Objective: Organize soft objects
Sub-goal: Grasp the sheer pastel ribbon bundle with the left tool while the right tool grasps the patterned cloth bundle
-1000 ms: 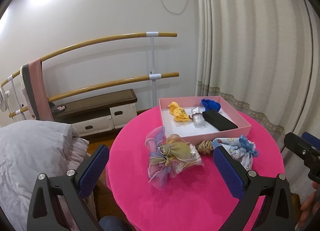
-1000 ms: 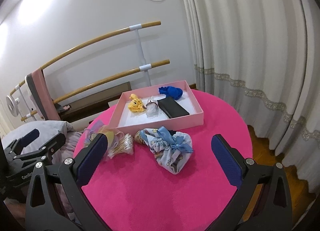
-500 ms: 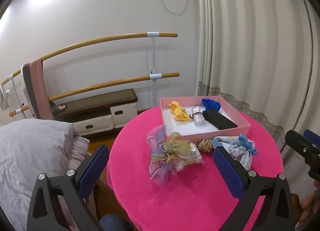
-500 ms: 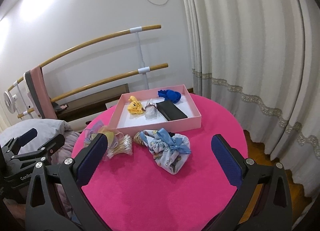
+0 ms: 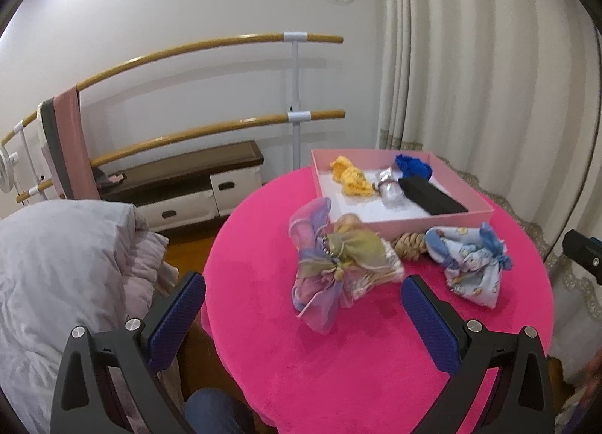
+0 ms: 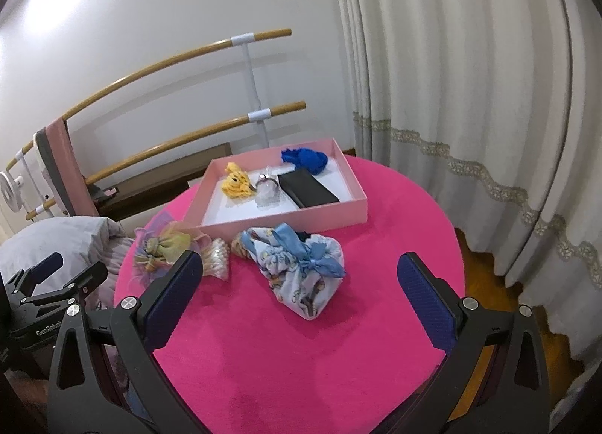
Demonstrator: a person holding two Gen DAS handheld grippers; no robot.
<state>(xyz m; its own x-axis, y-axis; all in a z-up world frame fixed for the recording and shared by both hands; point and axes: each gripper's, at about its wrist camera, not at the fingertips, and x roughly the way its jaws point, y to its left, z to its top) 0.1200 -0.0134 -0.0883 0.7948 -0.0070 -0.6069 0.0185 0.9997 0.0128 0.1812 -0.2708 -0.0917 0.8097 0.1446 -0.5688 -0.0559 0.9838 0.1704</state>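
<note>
While both tools hang above the round pink table (image 6: pixel 395 208), the left tool (image 5: pixel 301 317) and right tool (image 6: pixel 299 295) are spread wide, holding nothing. A blue-bow pouch (image 6: pixel 301 264) and a pastel pouch (image 5: pixel 335 257) lie just beside the pink box (image 6: pixel 361 204).

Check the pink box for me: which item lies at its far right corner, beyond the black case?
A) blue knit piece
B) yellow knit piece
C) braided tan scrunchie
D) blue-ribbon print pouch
A: the blue knit piece lies in the pink box at its far right corner, beyond the black case.
</note>
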